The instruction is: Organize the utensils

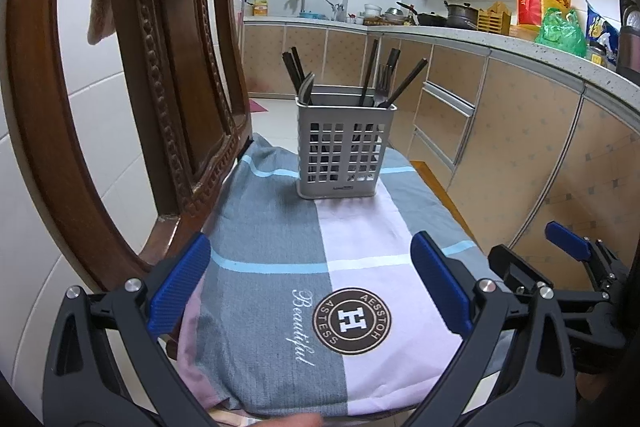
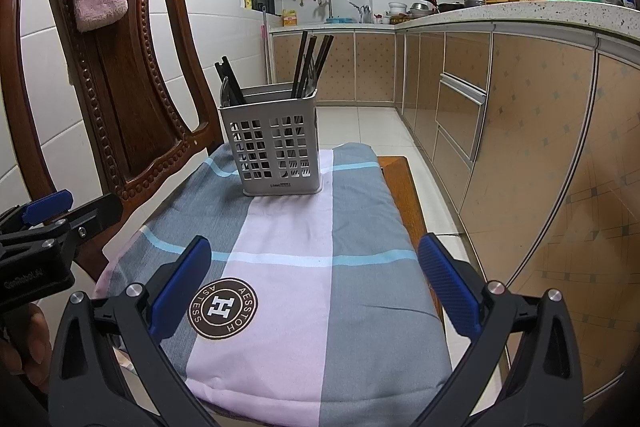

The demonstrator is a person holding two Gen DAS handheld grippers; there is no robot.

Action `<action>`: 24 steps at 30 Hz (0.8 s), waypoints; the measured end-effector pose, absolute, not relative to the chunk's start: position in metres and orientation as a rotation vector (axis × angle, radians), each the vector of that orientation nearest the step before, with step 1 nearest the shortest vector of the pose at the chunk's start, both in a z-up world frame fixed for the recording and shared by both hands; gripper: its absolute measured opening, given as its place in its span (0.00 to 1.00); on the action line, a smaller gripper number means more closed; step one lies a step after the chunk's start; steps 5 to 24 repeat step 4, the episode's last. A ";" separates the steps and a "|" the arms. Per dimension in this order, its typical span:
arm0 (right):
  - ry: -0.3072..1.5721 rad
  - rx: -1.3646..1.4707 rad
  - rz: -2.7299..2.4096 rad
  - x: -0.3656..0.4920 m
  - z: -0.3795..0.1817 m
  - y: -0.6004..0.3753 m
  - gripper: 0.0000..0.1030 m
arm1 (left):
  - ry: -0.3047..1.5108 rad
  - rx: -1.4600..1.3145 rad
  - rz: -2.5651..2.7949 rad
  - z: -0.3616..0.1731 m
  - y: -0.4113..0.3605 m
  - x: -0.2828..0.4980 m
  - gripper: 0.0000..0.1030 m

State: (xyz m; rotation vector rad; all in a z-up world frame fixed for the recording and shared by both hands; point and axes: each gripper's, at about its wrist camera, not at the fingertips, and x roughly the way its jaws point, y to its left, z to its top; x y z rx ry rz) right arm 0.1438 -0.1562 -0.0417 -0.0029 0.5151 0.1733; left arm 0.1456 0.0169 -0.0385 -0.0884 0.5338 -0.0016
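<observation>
Utensils sitting sorted in the holder; the task is looking finished.
The grey utensil holder [image 1: 346, 147] is standing at the far end of the chair cushion [image 1: 280, 287], chopsticks [image 2: 310, 65] and fork [image 1: 382, 87] inside; left gripper [image 1: 310, 291] and right gripper [image 2: 314, 287] are hovering near, jaws wide and empty.

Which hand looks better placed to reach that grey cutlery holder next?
Probably the left gripper: in its view the holder stands nearly straight ahead, whereas it lies left of centre for the right gripper. Both are open and empty.
</observation>
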 end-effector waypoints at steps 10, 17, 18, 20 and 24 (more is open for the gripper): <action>0.515 -0.003 0.173 0.144 -0.042 -0.156 0.98 | 0.539 -0.086 -0.002 -0.039 0.017 0.147 0.96; 0.515 -0.003 0.173 0.144 -0.042 -0.156 0.98 | 0.539 -0.086 -0.002 -0.039 0.017 0.147 0.96; 0.515 -0.003 0.173 0.144 -0.042 -0.156 0.98 | 0.539 -0.086 -0.002 -0.039 0.017 0.147 0.96; 0.515 -0.003 0.173 0.144 -0.042 -0.156 0.98 | 0.539 -0.086 -0.002 -0.039 0.017 0.147 0.96; 0.515 -0.003 0.173 0.144 -0.042 -0.156 0.98 | 0.539 -0.086 -0.002 -0.039 0.017 0.147 0.96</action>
